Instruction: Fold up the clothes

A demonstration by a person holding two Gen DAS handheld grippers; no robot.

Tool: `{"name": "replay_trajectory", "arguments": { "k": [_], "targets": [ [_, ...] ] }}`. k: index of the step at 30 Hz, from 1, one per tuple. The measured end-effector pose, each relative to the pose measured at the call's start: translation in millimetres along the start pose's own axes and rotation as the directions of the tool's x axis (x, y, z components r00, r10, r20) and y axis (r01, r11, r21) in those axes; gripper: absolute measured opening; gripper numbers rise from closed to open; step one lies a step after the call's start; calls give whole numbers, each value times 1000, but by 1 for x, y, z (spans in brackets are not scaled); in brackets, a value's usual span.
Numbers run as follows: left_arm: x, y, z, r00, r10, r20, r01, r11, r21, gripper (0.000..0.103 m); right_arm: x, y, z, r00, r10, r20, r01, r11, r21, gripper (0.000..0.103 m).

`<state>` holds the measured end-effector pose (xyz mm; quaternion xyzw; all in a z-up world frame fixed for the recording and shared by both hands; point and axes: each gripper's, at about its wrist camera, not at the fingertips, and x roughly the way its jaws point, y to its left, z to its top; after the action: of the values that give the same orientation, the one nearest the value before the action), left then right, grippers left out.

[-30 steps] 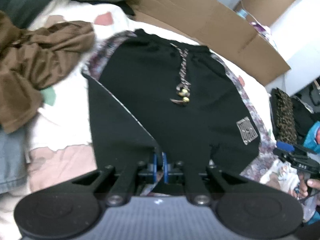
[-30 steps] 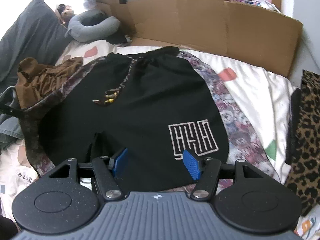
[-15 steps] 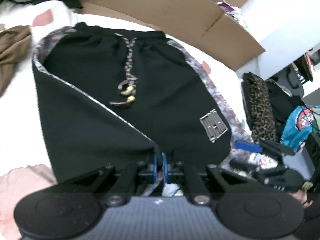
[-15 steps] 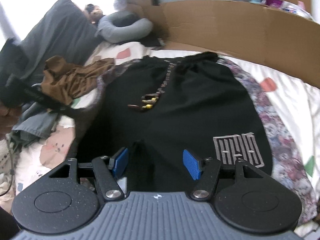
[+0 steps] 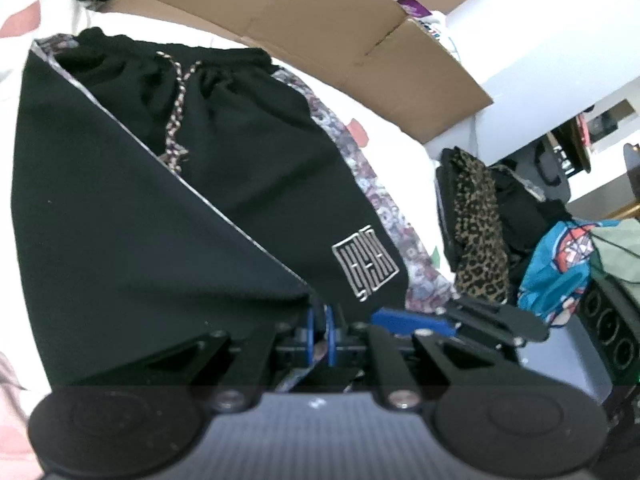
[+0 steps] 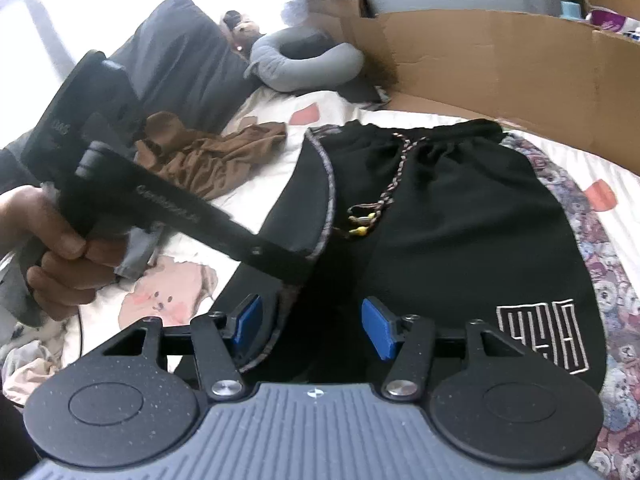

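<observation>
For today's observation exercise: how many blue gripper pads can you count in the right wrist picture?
2. One blue pad is at lower left, beside the folded edge of the black shorts; the other pad is at lower centre over the black fabric. None seem hidden.

both wrist cams sit right behind their fingers, angled down and close over the bed. both catch the black shorts [image 5: 248, 168] [image 6: 460, 216] ahead of the fingers, plus the cardboard [image 5: 320, 28] [image 6: 500, 64] behind.

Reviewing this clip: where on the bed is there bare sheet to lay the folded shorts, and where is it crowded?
Bare sheet lies between the black shorts and the cardboard. The other side is crowded: brown garment, pillows, more clothes at the edge.
</observation>
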<state>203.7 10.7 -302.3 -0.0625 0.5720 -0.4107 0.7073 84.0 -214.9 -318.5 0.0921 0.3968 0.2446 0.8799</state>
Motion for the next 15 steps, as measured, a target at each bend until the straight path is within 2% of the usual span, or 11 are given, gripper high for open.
{"name": "replay_trajectory", "arguments": {
  "k": [7,9,13,15],
  "targets": [
    [10,-7,2,998,-48,28,49,998,-28,7,19,-3,-2,1000,-10,-11,11,998,60,60],
    [13,-10,3,998,-57,41,59,997,-45,7,25,-5,-3,999,-42,-13,43,997,67,50],
    [20,-15,3,996,-71,51,74,995,-66,7,32,-12,-2,998,-58,-1,58,991,120,42],
    [22,-17,3,997,-64,51,67,996,-63,7,36,-13,-3,997,-74,9,72,990,118,21]
  ]
}}
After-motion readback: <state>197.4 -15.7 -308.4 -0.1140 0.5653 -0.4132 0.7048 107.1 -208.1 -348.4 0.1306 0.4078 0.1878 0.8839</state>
